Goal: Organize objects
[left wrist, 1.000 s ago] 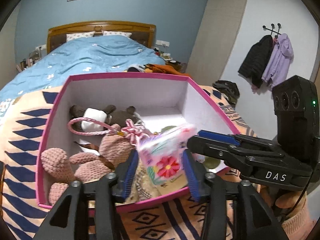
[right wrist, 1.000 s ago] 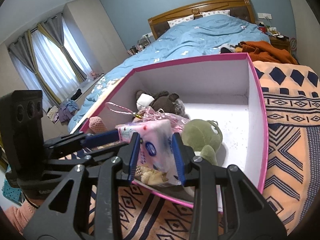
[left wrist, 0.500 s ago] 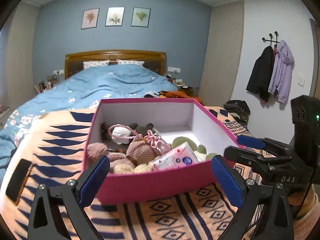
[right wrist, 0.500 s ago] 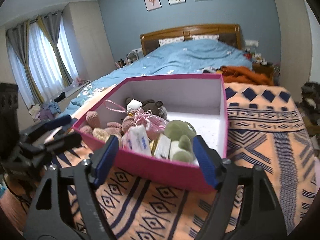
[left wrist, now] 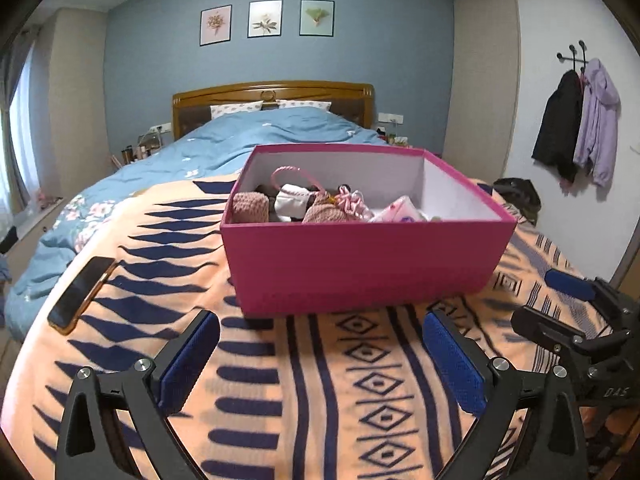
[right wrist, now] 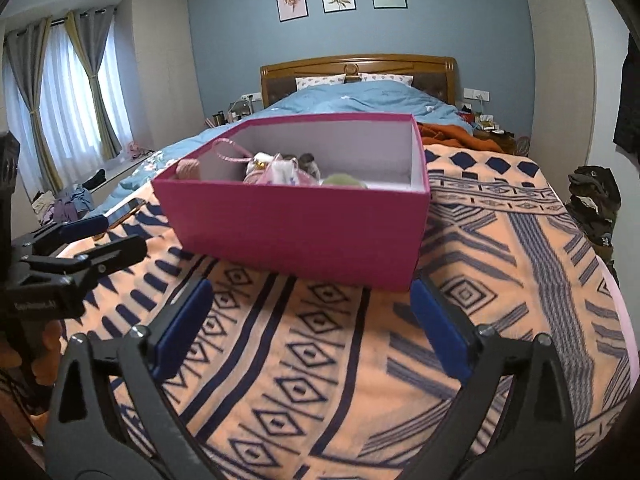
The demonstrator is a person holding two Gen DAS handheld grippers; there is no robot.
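We hold both tools spread wide and empty above the patterned blanket point(left wrist: 320, 380), the right gripper point(right wrist: 308, 320) having just finished opening, with nothing between its pads. The pink box point(left wrist: 360, 264) sits straight ahead of the left gripper point(left wrist: 320, 356), its long side facing us, toys and a tissue pack point(left wrist: 396, 210) inside. A phone point(left wrist: 80, 292) lies on the blanket well left, nearer our left hand.
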